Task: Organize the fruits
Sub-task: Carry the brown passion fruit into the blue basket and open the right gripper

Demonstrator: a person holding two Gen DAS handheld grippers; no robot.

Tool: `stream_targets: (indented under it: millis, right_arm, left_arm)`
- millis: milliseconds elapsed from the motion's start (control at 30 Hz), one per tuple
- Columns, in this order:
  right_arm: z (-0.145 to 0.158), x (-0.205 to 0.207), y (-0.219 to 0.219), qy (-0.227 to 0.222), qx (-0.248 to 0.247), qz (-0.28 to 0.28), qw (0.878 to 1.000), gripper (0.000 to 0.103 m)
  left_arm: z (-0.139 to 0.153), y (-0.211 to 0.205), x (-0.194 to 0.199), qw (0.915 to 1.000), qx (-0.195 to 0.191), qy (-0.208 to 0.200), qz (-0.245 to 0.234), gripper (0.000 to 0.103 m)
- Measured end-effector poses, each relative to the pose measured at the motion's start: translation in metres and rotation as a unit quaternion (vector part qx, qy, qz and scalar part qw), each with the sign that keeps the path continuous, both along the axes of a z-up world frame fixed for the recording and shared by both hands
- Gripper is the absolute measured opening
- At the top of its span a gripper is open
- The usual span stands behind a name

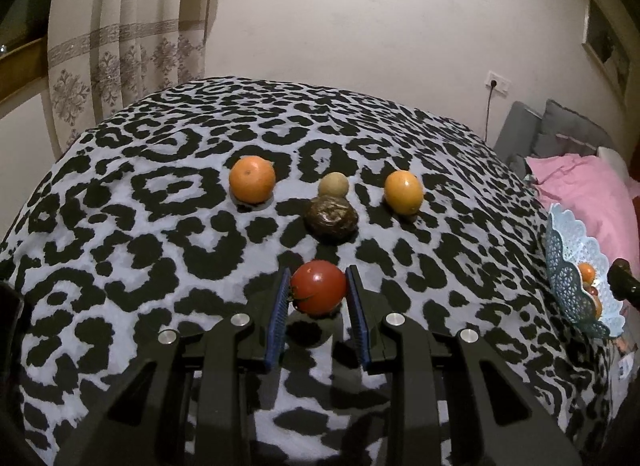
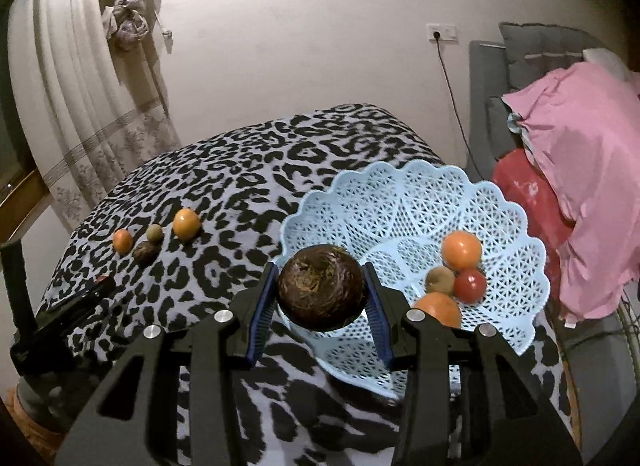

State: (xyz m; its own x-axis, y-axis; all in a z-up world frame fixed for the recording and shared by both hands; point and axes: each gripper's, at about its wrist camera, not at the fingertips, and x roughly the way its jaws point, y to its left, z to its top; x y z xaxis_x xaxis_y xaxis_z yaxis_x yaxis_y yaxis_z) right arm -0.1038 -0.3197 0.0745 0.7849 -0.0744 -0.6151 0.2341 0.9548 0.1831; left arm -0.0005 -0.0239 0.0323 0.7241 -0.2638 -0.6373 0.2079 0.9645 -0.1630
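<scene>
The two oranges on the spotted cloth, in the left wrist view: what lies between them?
Between the left orange and the right orange lie a small tan round fruit and, just in front, a dark brown wrinkled fruit. The left wrist view shows this.

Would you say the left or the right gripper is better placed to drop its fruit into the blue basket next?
Right. The right gripper holds the dark brown fruit at the blue basket; the left gripper holds its tomato farther away.

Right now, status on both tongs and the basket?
Left tongs shut on red tomato. Right tongs shut on dark brown fruit, at blue basket rim. Nothing blocking the basket.
</scene>
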Motion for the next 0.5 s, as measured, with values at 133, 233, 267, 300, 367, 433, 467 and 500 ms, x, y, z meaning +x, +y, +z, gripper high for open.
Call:
stream_targets:
  millis: [133,233,267,300,367,433,467,500]
  right_arm:
    - [-0.007,-0.003,-0.008,0.004,0.013,-0.007,1.0,0.043]
    - [-0.009,-0.006,-0.014,0.002,0.02,-0.01,1.0,0.05]
    - [-0.009,-0.006,-0.016,0.001,0.022,-0.011,1.0,0.054]
    - [-0.01,-0.008,-0.018,-0.001,0.021,-0.013,1.0,0.057]
    - [-0.01,-0.01,-0.02,-0.003,0.023,-0.015,1.0,0.057]
    - [-0.011,-0.013,-0.025,-0.009,0.025,-0.02,0.999,0.057]
    - [-0.011,-0.015,-0.026,-0.012,0.026,-0.022,0.999,0.057]
    - [-0.01,-0.017,-0.029,-0.018,0.025,-0.028,0.999,0.057]
  left_arm:
    - [0.002,-0.009,-0.004,0.9999,0.007,-0.001,-0.008,0.028]
    - [0.004,-0.015,-0.006,0.9999,0.01,-0.002,-0.013,0.028]
    - [0.004,-0.018,-0.007,0.9998,0.012,-0.003,-0.016,0.028]
    - [0.005,-0.021,-0.007,0.9998,0.013,-0.004,-0.017,0.028]
    - [0.007,-0.026,-0.008,0.9996,0.015,-0.006,-0.022,0.028]
    - [0.009,-0.031,-0.009,0.9995,0.015,-0.006,-0.028,0.028]
    - [0.01,-0.034,-0.01,0.9994,0.014,-0.004,-0.031,0.028]
    - [0.011,-0.037,-0.011,0.9993,0.013,-0.003,-0.035,0.028]
